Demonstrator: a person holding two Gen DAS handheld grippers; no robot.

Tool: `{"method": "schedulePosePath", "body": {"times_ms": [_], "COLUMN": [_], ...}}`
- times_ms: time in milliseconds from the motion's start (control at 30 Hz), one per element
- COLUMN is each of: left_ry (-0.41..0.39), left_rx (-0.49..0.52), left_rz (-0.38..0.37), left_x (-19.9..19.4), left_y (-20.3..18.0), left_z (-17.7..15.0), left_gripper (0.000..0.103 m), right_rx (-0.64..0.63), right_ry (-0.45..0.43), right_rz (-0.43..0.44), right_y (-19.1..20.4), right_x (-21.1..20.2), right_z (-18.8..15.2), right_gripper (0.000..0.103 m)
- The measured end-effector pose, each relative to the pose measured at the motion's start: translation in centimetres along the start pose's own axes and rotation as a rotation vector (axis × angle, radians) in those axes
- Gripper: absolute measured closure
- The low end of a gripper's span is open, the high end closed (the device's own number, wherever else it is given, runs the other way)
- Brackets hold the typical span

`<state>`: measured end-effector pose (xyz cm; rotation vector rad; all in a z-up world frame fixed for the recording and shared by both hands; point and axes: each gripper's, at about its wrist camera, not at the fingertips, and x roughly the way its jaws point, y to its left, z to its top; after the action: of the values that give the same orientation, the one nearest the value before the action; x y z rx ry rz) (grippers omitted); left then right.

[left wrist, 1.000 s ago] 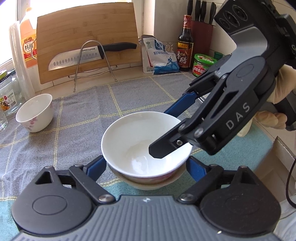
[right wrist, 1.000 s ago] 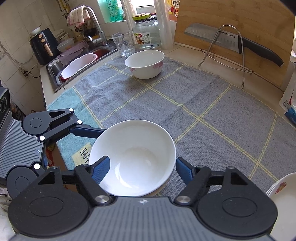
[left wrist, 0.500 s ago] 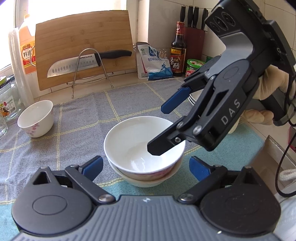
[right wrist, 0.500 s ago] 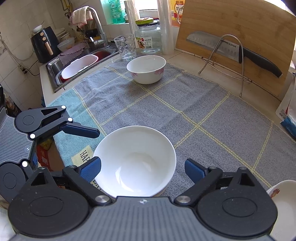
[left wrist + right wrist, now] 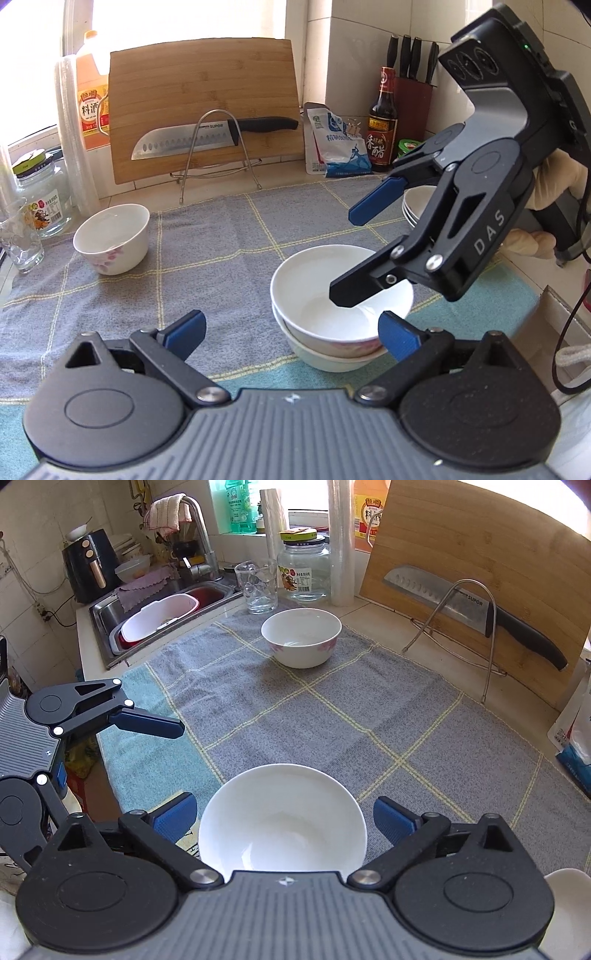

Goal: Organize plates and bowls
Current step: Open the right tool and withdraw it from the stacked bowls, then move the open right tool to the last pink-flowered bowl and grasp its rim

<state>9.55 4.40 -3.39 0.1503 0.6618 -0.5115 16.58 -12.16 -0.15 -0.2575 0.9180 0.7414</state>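
White porcelain fills the left wrist view: the nested bowls (image 5: 341,310), one seated inside the other, sit on the grey towel (image 5: 207,258) near its teal front strip. Our left gripper (image 5: 293,332) hangs just short of the nested bowls, jaws released and empty, one blue pad close beside the rim. The right gripper (image 5: 360,254) hovers over the nested bowls from the far side, jaws spread, its dark lower finger above the bowl's hollow and apparently not touching it. A single bowl (image 5: 110,238) stands well apart, beyond the nested bowls toward the glass jar (image 5: 38,197). We judge it the next piece to bring over. A plate stack (image 5: 415,208) sits just behind the nested bowls.

From the right wrist view, the nested bowls (image 5: 282,819) lie between our open jaws, ungripped. The single bowl (image 5: 301,637) sits far across the towel from them, close to the drinking glass (image 5: 256,587).

To do this well, we would lift clear before travelling, then take the single bowl by its rim without nudging the glass. Open towel lies between the two. The surface edge drops off just past the nested bowls on the left gripper's side, and the knife stand (image 5: 458,627) borders the other side.
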Motion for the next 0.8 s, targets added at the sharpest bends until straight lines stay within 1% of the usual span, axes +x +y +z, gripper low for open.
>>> {"method": "schedulePosePath", "body": {"times_ms": [167, 233, 467, 633, 800], "left_ry": [-0.009, -0.016, -0.034, -0.049, -0.063], "left_rx": [-0.009, -0.020, -0.066, -0.082, -0.084], "left_rz": [0.038, 0.048, 0.119, 0.156, 0.219], "left_x": [0.1, 0.2, 0.8, 1.3, 2.2], "left_y": [2.3, 3.4, 7.2, 9.3, 11.1], "left_z": [-0.3, -0.4, -0.4, -0.2, -0.3], "left_gripper": [0.003, 0.003, 0.003, 0.003, 0.003], "right_rx": [-0.013, -0.019, -0.028, -0.035, -0.064], "right_ry": [-0.008, -0.007, -0.015, -0.014, -0.020], "right_rz": [-0.030, -0.052, -0.122, -0.143, -0.192], "right_y": [0.7, 0.9, 1.5, 1.8, 2.0], "right_x": [0.5, 0.9, 2.1, 3.0, 3.7], "right_z": [1.3, 1.7, 3.9, 5.2, 6.9], "right_gripper": [0.000, 0.000, 0.000, 0.000, 0.000]}}
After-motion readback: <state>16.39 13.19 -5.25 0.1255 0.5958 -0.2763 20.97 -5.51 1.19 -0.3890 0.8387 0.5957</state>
